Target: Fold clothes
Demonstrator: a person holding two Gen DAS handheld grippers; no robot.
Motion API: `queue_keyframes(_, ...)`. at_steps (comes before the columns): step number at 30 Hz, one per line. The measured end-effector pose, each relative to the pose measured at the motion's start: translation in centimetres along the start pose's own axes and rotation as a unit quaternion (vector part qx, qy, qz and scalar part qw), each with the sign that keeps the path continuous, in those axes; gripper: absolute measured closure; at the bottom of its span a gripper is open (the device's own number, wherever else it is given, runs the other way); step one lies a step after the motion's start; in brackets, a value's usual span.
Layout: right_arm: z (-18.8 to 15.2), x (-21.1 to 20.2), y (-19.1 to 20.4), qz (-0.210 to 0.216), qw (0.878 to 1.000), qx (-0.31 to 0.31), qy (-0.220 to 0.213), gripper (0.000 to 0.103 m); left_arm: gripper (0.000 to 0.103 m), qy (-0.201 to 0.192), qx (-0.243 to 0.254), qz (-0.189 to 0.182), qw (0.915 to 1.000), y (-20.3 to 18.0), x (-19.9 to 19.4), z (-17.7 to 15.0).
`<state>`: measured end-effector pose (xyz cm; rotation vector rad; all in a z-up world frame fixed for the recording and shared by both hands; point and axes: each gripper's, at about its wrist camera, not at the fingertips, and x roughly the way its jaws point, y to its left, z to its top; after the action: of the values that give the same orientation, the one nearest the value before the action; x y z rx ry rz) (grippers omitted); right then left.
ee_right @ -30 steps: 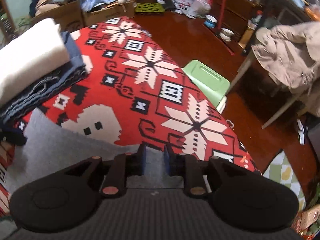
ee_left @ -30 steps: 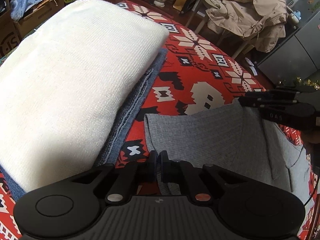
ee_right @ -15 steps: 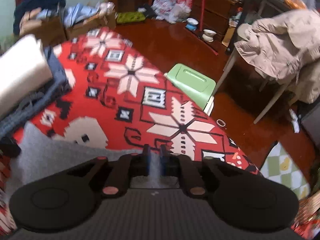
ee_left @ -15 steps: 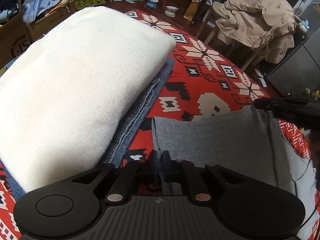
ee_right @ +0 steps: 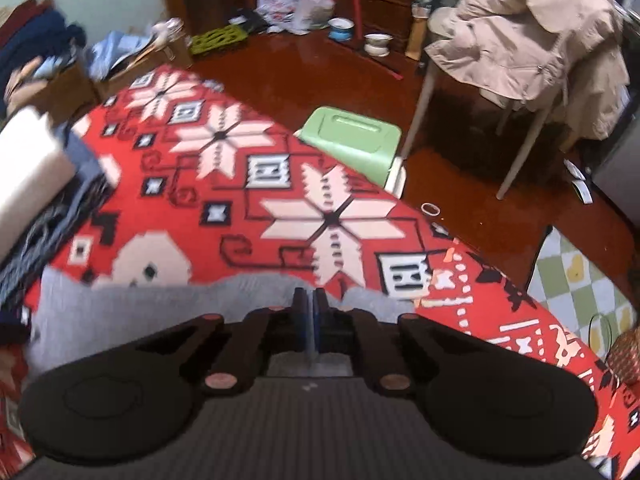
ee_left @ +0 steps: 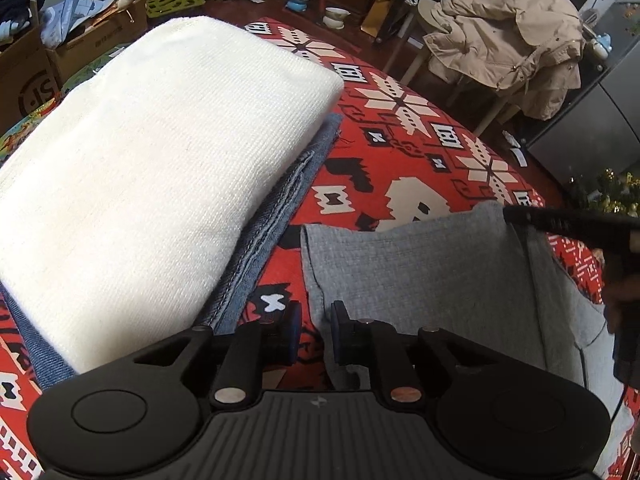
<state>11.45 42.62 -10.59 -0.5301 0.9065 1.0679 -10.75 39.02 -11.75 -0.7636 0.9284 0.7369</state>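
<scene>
1. Grey garment [ee_left: 432, 272]: knit w/ a fine waffle-like texture, light heather grey, lying mostly flat on the red patterned cloth [ee_left: 400, 148] that covers the surface. Its far edge is straight, its left corner squared off; a seam or fold line runs down the right part.
2. It sits on the near side of the surface, just right of the folded stack, w/ a strip of red cloth showing between them.
3. Left tongs [ee_left: 312, 332]: spread, a clear gap between the blue pads, which straddle the garment's left edge near its lower corner. Nothing pinched; can't tell whether the pads touch the fabric.
4. Right tongs [ee_right: 309, 312]: pressed together on the grey garment's [ee_right: 120, 312] far edge, a sliver of grey fabric between the pads. The edge humps up a little at the pinch. View is slightly blurred.
5. In the left wrist view the right tongs [ee_left: 516, 214] come in from the right as a dark bar, tip at the garment's far right corner.
6. Folded stack to the left: thick cream knit [ee_left: 152, 168] on top, folded denim [ee_left: 276, 216] under it, blue edge w/ stitching sticking out to the right.
7. Beyond the surface: dark wood floor, green stool [ee_right: 352, 140] right beside the surface edge, beige coat [ee_right: 528, 28] draped on a chair, cardboard boxes [ee_left: 32, 76] w/ clutter.
</scene>
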Motion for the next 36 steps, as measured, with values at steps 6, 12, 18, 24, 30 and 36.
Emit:
queue_keyframes(6,-0.9,-0.7,-0.3,-0.004,0.999,0.038,-0.002,0.096,0.090,-0.005,0.015,-0.006,0.9999,-0.6,-1.4,-0.1)
queue_keyframes(12,-6.4,-6.0,-2.0,0.002,0.990,0.138,-0.001,0.095,0.090,-0.004,0.060,-0.015,0.9981,-2.8,-2.6,-0.6)
queue_keyframes(18,-12.8,-10.0,-4.5,-0.026,0.978,0.207,0.011,0.096,0.083,0.014,0.116,-0.067,0.9909,-7.5,-1.9,-1.6)
queue_keyframes(24,-16.8,-13.1,-7.6,-0.048,0.973,0.227,0.014,0.094,0.065,-0.008,0.218,-0.073,0.9732,-14.1,-1.1,-2.4)
queue_keyframes(30,-17.6,-15.9,-9.1,-0.068,0.976,0.207,-0.011,0.071,0.060,-0.032,0.280,-0.092,0.9551,-19.0,-0.5,-2.4)
queue_keyframes(36,-17.5,-17.6,-8.6,-0.156,0.973,0.167,-0.020,0.056,0.021,-0.026,0.295,-0.130,0.9462,-22.1,-0.3,-2.2)
